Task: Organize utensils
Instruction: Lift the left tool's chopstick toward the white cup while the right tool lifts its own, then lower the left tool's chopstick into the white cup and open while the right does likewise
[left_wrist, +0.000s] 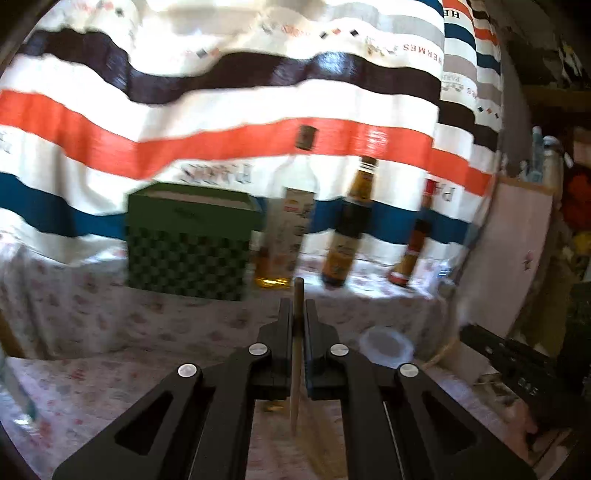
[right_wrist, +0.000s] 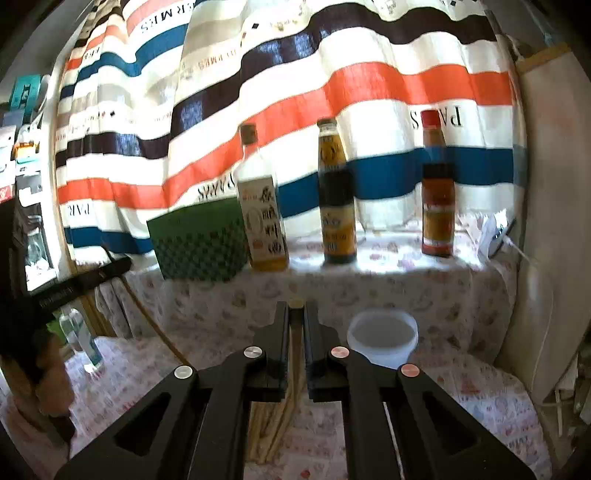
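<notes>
My left gripper (left_wrist: 296, 306) is shut on a single wooden chopstick (left_wrist: 296, 354), held upright above the flowered tablecloth, its tip pointing down. My right gripper (right_wrist: 296, 308) is shut on a chopstick (right_wrist: 296, 303), whose round end shows between the jaws. Several more chopsticks (right_wrist: 275, 424) lie on the cloth under the right gripper. A white plastic cup (right_wrist: 382, 338) stands just right of the right gripper; it also shows in the left wrist view (left_wrist: 384, 347), to the right of the left gripper.
A raised ledge at the back carries a green checkered box (right_wrist: 201, 242) and three sauce bottles (right_wrist: 338, 206). A striped curtain (right_wrist: 332, 92) hangs behind. The other gripper shows at the right edge (left_wrist: 517, 369). A small clear bottle (right_wrist: 79, 336) stands at left.
</notes>
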